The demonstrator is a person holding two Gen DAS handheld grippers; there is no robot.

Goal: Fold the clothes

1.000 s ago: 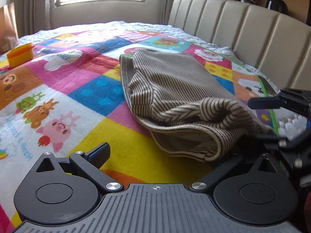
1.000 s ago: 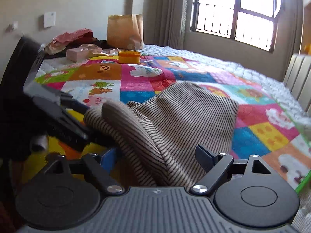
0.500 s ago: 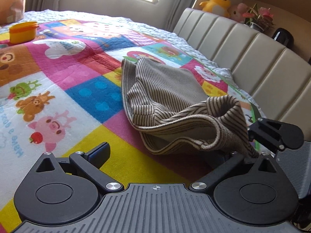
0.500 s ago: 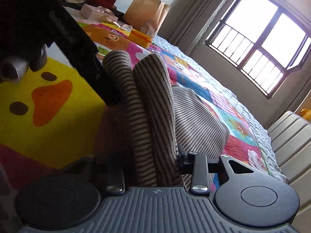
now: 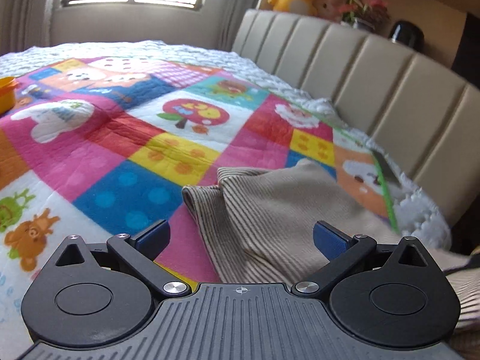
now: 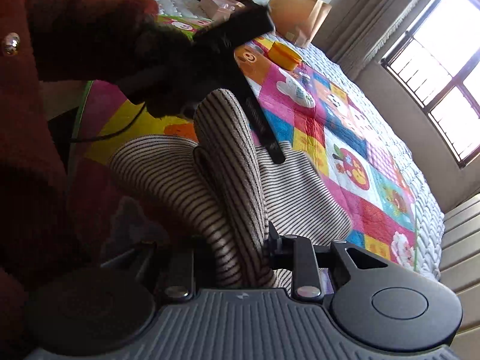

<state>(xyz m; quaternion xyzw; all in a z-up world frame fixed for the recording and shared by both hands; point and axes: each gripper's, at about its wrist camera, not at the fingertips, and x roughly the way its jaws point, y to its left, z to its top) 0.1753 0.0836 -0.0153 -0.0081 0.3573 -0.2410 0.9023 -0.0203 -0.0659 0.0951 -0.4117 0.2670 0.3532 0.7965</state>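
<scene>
With the right gripper (image 6: pixel 237 258) closing its jaws on a bunched fold of the striped garment (image 5: pixel 279 210) on the bed (image 5: pixel 186 126), the left gripper (image 5: pixel 240 237), jaws wide and empty, should catch the near-left edge to keep the fold even.

The left tongs (image 5: pixel 240 235) stand wide open, both blue pads (image 5: pixel 328 240) apart and pressing on nothing, pointed forward and downward. The right tongs (image 6: pixel 234 255) are rolled to one side, their jaws closing, with striped cloth pinched between them. In the right view, a person's red fuzzy sleeve (image 6: pixel 75 36) reaches across from the left.
</scene>
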